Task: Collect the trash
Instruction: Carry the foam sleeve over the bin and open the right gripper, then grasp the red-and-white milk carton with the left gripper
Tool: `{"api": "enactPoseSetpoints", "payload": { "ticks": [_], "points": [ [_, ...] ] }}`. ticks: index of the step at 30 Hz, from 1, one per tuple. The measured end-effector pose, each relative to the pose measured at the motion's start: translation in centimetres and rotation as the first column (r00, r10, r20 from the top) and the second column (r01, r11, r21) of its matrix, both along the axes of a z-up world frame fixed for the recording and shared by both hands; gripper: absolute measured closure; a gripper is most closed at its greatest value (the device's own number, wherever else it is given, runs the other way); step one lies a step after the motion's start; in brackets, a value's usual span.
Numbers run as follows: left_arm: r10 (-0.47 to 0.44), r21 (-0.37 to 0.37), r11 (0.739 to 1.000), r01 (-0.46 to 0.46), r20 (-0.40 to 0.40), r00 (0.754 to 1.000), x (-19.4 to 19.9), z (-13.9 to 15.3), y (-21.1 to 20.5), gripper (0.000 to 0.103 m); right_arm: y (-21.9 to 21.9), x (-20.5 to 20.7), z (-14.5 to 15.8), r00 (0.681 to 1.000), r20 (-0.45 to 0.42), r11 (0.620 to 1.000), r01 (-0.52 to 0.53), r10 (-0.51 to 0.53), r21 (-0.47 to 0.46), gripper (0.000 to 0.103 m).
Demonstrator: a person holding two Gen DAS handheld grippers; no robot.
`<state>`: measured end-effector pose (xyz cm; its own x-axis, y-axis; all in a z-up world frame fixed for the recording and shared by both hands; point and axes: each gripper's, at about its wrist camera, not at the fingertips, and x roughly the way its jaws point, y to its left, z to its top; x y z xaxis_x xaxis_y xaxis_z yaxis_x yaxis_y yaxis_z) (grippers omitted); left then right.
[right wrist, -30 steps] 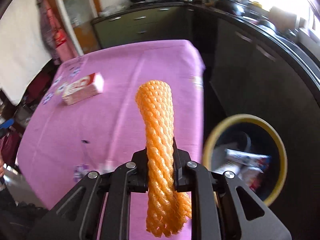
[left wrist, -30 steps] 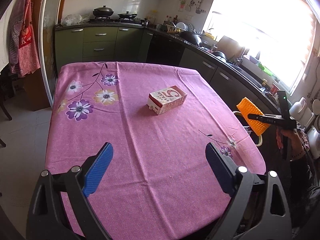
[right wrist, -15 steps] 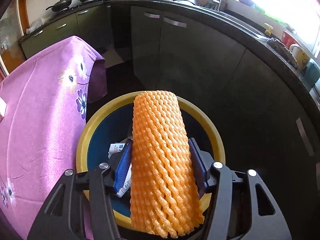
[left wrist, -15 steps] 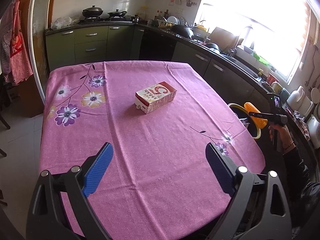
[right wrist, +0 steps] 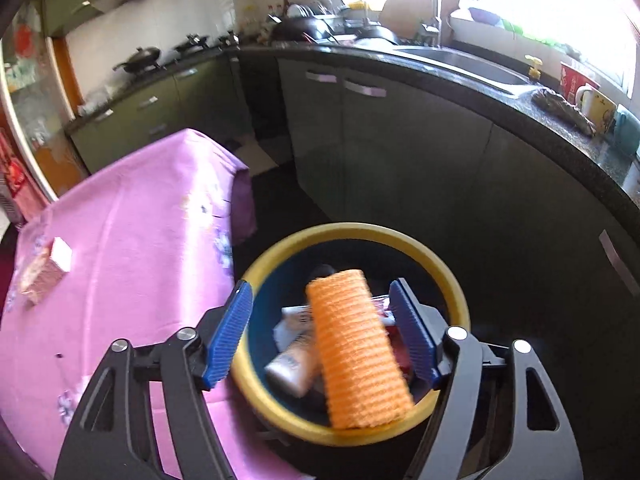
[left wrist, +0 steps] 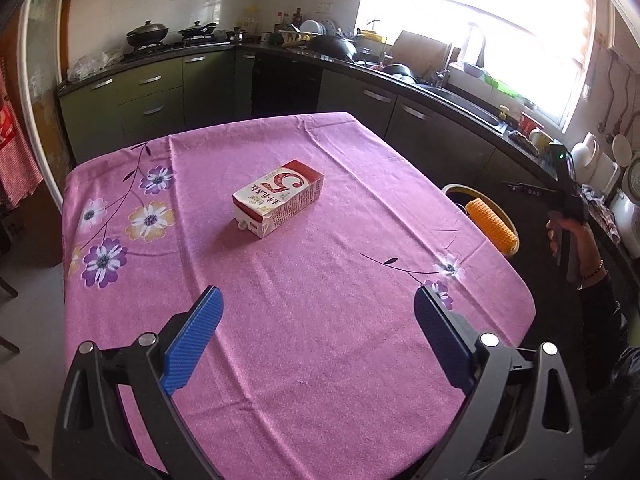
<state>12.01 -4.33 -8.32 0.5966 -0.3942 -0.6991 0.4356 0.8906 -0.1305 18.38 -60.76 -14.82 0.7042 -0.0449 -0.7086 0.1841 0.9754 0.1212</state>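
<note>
Opening over the yellow-rimmed bin (right wrist: 448,276), my right gripper (right wrist: 320,334) has its blue pads clear of the orange foam net (right wrist: 356,352), which lies between them with a gap on each side, tilted over the bin's mouth and across its near rim; neither pad presses on it. Inside the bin, beneath the net, lie a pale tube (right wrist: 290,366) and other wrappers. The bin stands just beside the table's edge, between the pink tablecloth (right wrist: 120,260) and the dark kitchen cabinets (right wrist: 400,152), with open floor beyond it. My left gripper (left wrist: 318,338) hangs wide open and empty over the near part of the table; no object sits between its pads. Ahead of it the milk carton (left wrist: 280,198) lies on its side near the table's middle, well apart from every edge, with bare cloth on all sides.
</note>
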Motion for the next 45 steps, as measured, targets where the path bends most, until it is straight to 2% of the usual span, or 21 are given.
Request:
{"api": "enactPoseSetpoints", "payload": {
  "ticks": [3, 8, 13, 17, 22, 27, 31, 36, 39, 44, 45],
  "points": [
    [-0.080, 0.048, 0.996, 0.080, 0.004, 0.997, 2.5, -0.2, -1.0, 0.011, 2.1, -2.3, 0.3, 0.999, 0.032, 0.999, -0.039, 0.038, 0.024, 0.028],
    [-0.185, 0.094, 0.978, 0.184, 0.002, 0.983, 7.6, -0.1, -2.2, 0.011, 4.9, -4.4, -0.7, 0.997, 0.014, 0.996, -0.072, 0.071, 0.060, 0.028],
    [-0.310, 0.085, 0.946, 0.313, -0.050, 0.949, 13.4, -1.1, -3.2, 0.011, 6.0, -4.7, -0.6, 0.996, 0.018, 0.992, -0.092, 0.091, 0.090, 0.026],
    [-0.369, 0.123, 0.918, 0.378, -0.086, 0.925, 17.3, -3.1, -4.3, 0.011, 6.8, -4.2, -0.4, 0.994, 0.023, 0.990, -0.108, 0.107, 0.093, 0.025],
    [-0.412, 0.152, 0.888, 0.434, -0.156, 0.898, 20.5, -6.1, -5.3, 0.011, 7.9, -3.5, -0.6, 0.992, 0.011, 0.987, -0.127, 0.126, 0.097, 0.025],
    [-0.451, 0.169, 0.862, 0.478, -0.177, 0.875, 21.1, -7.6, -6.1, 0.011, 8.4, -2.8, -1.1, 0.992, -0.008, 0.986, -0.128, 0.129, 0.103, 0.025],
    [-0.463, 0.175, 0.854, 0.489, -0.170, 0.870, 21.1, -7.9, -6.8, 0.011, 8.8, -2.3, -1.3, 0.990, -0.017, 0.985, -0.136, 0.139, 0.110, 0.025],
    [-0.458, 0.179, 0.853, 0.491, -0.197, 0.867, 21.6, -8.8, -7.2, 0.024, 9.4, -2.1, -1.2, 0.987, -0.016, 0.982, -0.155, 0.158, 0.112, 0.025],
    [-0.455, 0.194, 0.853, 0.485, -0.180, 0.872, 21.6, -9.0, -7.4, 0.026, 9.5, -2.2, -1.1, 0.987, -0.014, 0.981, -0.159, 0.161, 0.111, 0.025],
    [-0.423, 0.206, 0.870, 0.447, -0.151, 0.893, 21.6, -8.8, -7.3, 0.045, 9.4, -2.5, -0.8, 0.987, -0.008, 0.981, -0.158, 0.160, 0.113, 0.024],
    [-0.418, 0.207, 0.873, 0.442, -0.149, 0.896, 21.6, -8.7, -7.1, 0.046, 9.4, -2.6, -0.8, 0.987, -0.008, 0.981, -0.159, 0.161, 0.114, 0.024]
  ]
}}
